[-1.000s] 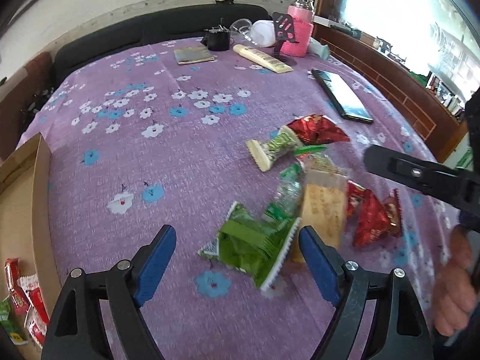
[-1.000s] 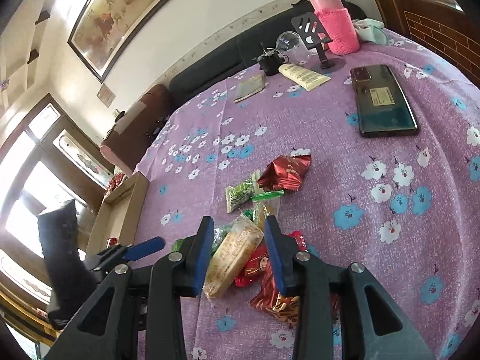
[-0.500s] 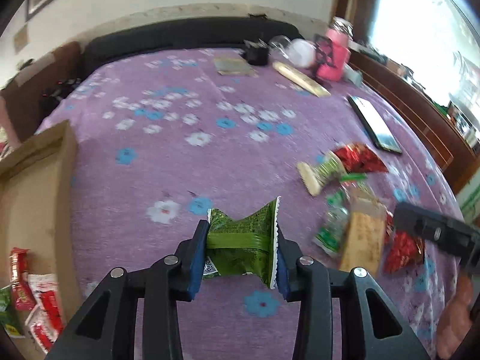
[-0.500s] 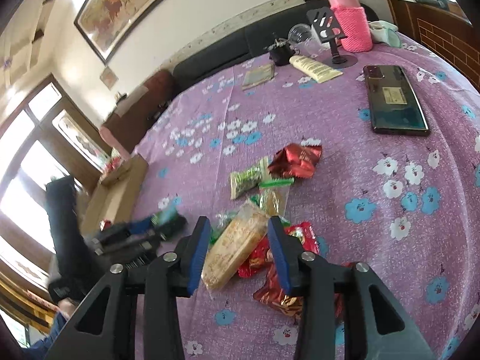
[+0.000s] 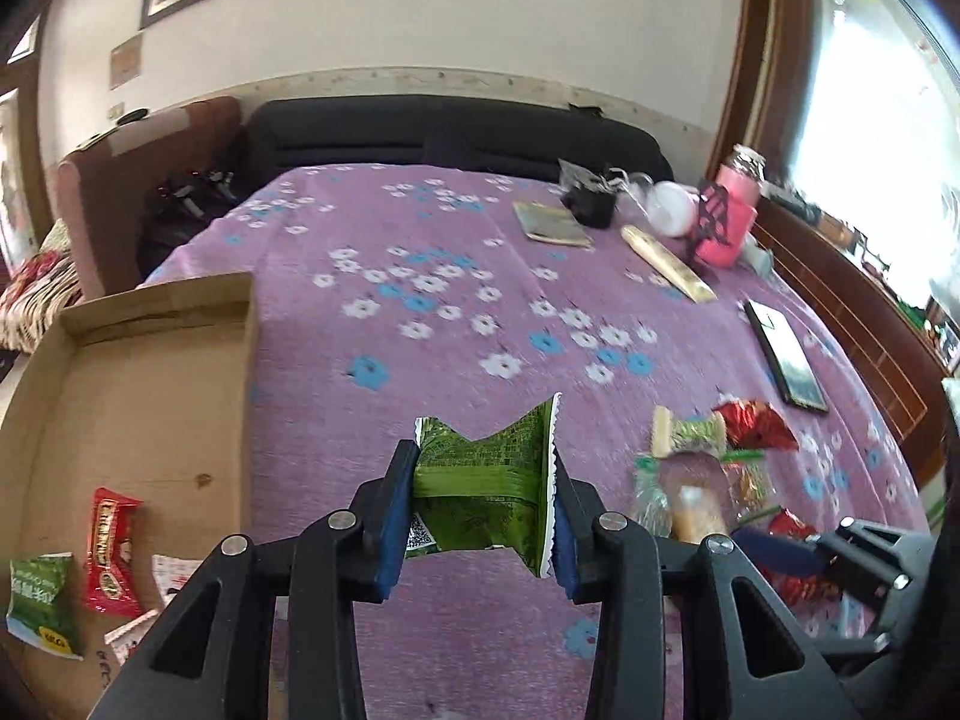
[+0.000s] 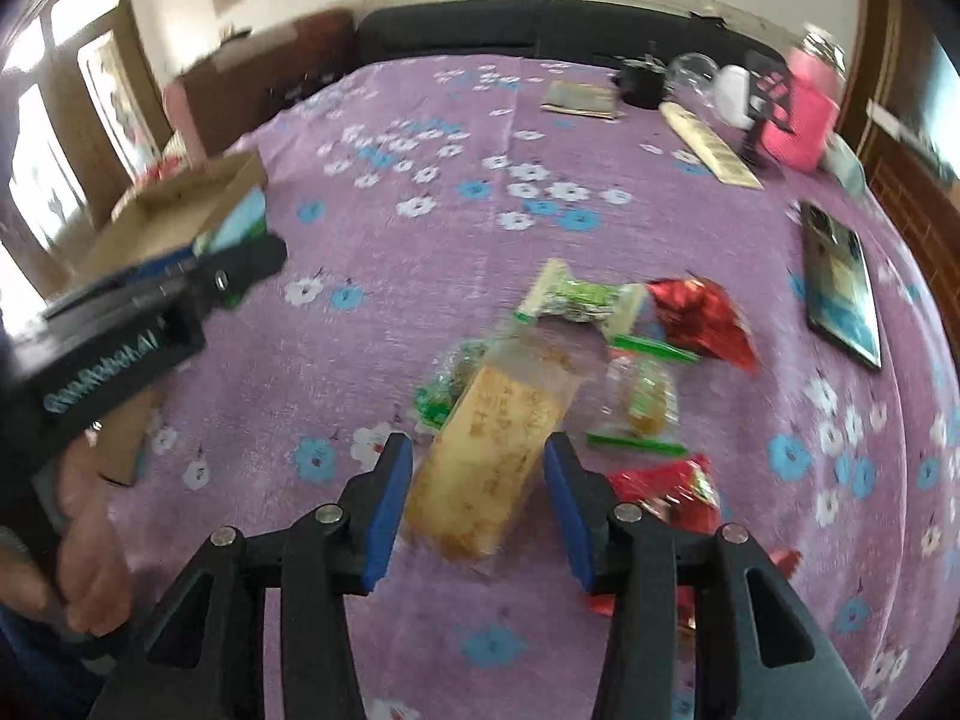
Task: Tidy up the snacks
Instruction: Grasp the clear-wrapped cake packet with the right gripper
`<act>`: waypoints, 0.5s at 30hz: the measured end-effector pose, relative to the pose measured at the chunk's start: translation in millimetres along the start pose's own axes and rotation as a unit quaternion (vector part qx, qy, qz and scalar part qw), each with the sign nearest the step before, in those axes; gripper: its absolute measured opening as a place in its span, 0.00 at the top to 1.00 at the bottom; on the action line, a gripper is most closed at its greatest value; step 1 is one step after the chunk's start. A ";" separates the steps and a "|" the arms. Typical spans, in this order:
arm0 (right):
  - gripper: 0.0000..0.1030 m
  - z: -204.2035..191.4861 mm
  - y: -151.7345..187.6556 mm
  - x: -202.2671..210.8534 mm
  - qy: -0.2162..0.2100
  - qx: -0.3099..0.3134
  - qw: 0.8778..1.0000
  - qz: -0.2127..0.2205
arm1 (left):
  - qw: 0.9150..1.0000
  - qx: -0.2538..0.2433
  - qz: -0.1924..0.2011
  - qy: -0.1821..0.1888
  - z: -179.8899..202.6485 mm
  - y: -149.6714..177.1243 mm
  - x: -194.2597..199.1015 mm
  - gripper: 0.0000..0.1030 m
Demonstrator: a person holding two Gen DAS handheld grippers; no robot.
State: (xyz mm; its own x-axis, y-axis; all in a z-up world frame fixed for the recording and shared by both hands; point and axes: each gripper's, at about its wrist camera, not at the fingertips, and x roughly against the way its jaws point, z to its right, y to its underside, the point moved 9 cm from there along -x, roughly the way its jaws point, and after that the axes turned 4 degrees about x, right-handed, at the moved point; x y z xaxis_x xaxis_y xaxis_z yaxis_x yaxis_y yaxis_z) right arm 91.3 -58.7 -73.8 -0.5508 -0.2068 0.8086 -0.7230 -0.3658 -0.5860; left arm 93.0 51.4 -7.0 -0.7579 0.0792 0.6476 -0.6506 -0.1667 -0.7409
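My left gripper (image 5: 483, 516) is shut on a green snack packet (image 5: 480, 468) and holds it above the purple flowered cloth, just right of the cardboard box (image 5: 138, 372). The box holds a red packet (image 5: 111, 546) and a green one (image 5: 42, 600). My right gripper (image 6: 477, 456) straddles a tan biscuit packet (image 6: 498, 420) lying on the cloth. Its jaws are opening and the pads stand just off the packet's sides. Around it lie a green-white packet (image 6: 576, 297), a red foil packet (image 6: 702, 312), a clear bag (image 6: 642, 402) and another red packet (image 6: 666, 492).
A phone (image 5: 786, 354) lies near the right edge. At the far side stand a pink bottle (image 5: 735, 222), a tube (image 5: 666, 264) and a booklet (image 5: 552, 225). A black sofa (image 5: 450, 132) runs behind the table. A hand (image 6: 90, 546) holds the left gripper's handle.
The left gripper shut on the green packet, lifted it and carried it left toward the box. The right gripper swung over the tan packet and its jaws widened.
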 end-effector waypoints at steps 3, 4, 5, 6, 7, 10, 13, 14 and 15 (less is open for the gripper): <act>0.57 -4.2 0.3 -3.9 0.035 0.024 0.999 0.006 | 1.000 0.011 0.000 -0.003 -7.0 -1.6 -0.6 0.61; 0.57 -4.2 1.2 -3.6 0.040 0.029 0.999 0.008 | 1.000 0.012 -0.001 -0.003 -7.6 -1.3 -1.0 0.61; 0.57 -2.8 2.8 -2.7 0.046 0.032 0.998 0.009 | 1.000 0.012 -0.002 -0.003 -7.1 -1.2 -1.3 0.61; 0.57 -0.2 4.3 -2.3 0.048 0.029 0.998 0.008 | 1.000 0.010 -0.001 -0.003 -5.7 -0.8 -1.0 0.61; 0.57 3.6 6.4 -2.5 0.046 0.023 0.999 0.004 | 1.000 0.007 0.000 -0.003 -4.4 -0.7 -0.4 0.61; 0.57 17.7 11.4 -5.3 0.022 -0.011 1.000 -0.004 | 1.000 -0.005 0.010 -0.010 -0.8 -0.7 2.2 0.60; 0.55 23.1 12.3 -4.1 0.021 -0.018 1.000 0.000 | 1.000 -0.012 0.013 -0.014 1.8 0.1 1.9 0.60; 0.55 23.0 12.2 -3.8 0.022 -0.019 1.000 0.004 | 1.000 -0.015 0.012 -0.015 2.9 0.5 1.1 0.60; 0.55 21.8 12.6 -3.5 0.026 -0.015 1.000 0.007 | 1.000 -0.018 0.011 -0.017 3.8 1.1 0.4 0.60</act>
State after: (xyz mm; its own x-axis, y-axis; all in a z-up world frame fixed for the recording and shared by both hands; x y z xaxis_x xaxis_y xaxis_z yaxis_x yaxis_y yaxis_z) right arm 93.3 -82.4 -82.8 -0.5814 -0.1630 0.7971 -0.7267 -0.3367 -0.5989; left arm 92.1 47.5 -6.8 -0.7705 0.0428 0.6360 -0.6354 -0.1327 -0.7607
